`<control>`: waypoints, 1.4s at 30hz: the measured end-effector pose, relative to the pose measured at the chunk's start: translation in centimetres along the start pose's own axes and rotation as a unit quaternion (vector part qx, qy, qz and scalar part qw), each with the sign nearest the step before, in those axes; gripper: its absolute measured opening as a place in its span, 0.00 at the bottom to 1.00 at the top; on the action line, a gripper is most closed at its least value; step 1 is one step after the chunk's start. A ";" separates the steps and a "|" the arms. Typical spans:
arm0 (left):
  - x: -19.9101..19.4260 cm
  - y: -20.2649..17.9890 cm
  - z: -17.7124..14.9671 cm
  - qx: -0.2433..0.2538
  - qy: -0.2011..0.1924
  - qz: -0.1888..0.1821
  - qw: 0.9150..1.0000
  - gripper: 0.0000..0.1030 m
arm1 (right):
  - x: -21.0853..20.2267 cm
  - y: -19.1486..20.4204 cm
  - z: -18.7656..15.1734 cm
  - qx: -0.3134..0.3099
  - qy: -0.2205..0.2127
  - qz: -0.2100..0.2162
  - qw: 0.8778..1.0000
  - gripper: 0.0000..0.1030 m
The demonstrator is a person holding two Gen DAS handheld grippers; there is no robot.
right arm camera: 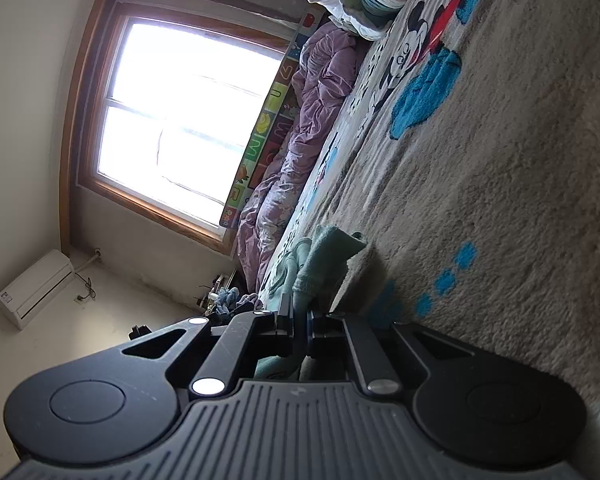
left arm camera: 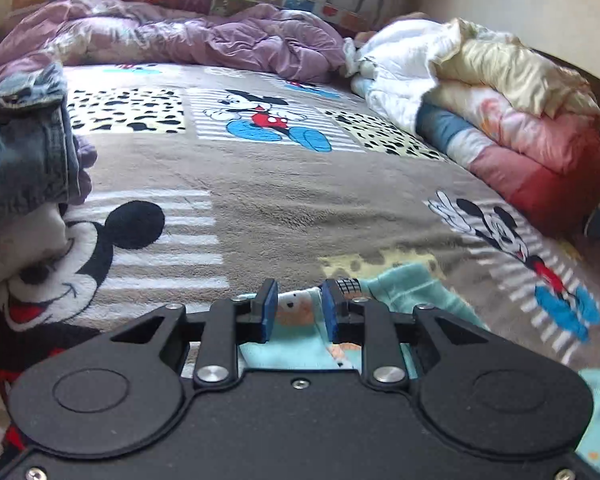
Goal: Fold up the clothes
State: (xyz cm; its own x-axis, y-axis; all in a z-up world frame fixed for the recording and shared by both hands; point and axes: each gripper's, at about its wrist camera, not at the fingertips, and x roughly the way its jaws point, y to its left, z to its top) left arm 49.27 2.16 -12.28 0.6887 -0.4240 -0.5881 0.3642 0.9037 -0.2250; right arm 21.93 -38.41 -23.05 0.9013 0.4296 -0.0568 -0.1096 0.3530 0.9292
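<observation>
- Count: one mint-green printed garment [left arm camera: 304,350], two grippers, three bedding heaps, one denim piece.
- Heaps: purple quilt [left arm camera: 204,36] along the far edge, a cream and white bundle [left arm camera: 452,68] on top of a pink-red folded quilt [left arm camera: 540,160] on the right.
- Denim piece [left arm camera: 20,148] bunched at the left edge of the left wrist view.
- Surface: bed under a taupe plush cartoon-mouse blanket [left arm camera: 268,200]; three mouse figures and two spotted panels visible in the left view.
- Room: one bright wood-framed window [right arm camera: 188,120] behind the bed, alphabet-print board [right arm camera: 260,132] between quilt and window, one wall air conditioner [right arm camera: 36,288], pale walls.
- Right gripper [right arm camera: 299,320]: view rolled sideways, jaws clenched on a bunched ribbed edge of the garment, which stands up ahead of the tips.
- Left gripper [left arm camera: 298,308]: blue pads [left arm camera: 269,312] a narrow gap apart, garment lying below and between them. Cannot tell if the pads pinch it.
- Garment sits at the near edge of the bed, spreading right of the left gripper.
</observation>
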 end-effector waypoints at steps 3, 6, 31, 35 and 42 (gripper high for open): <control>2.6 -2.1 -1.3 0.071 0.033 0.041 0.996 0.20 | 0.0 0.0 0.0 -0.001 0.000 -0.001 1.000 0.10; 0.6 -1.8 -0.1 0.025 0.026 0.023 0.999 0.20 | 0.0 0.0 0.0 -0.001 0.000 -0.002 1.000 0.09; -9.3 -9.0 -10.9 0.043 0.050 0.023 0.998 0.21 | 0.3 0.4 -0.2 -0.003 0.003 -0.018 1.000 0.08; -13.4 -9.5 -11.5 0.026 0.011 0.021 0.999 0.30 | 0.4 0.6 -0.2 -0.006 0.006 -0.025 1.000 0.07; -20.8 -12.5 -18.3 0.051 -0.050 0.002 0.997 0.62 | 0.6 1.0 0.1 -0.001 0.010 -0.038 0.999 0.07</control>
State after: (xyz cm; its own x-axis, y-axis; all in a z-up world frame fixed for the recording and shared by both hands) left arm 18.92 0.77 -11.40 0.7481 -0.4283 -0.5069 0.4192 0.8971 -0.1394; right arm 22.35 -37.88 -22.17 0.8987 0.4175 -0.1341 -0.0424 0.3873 0.9210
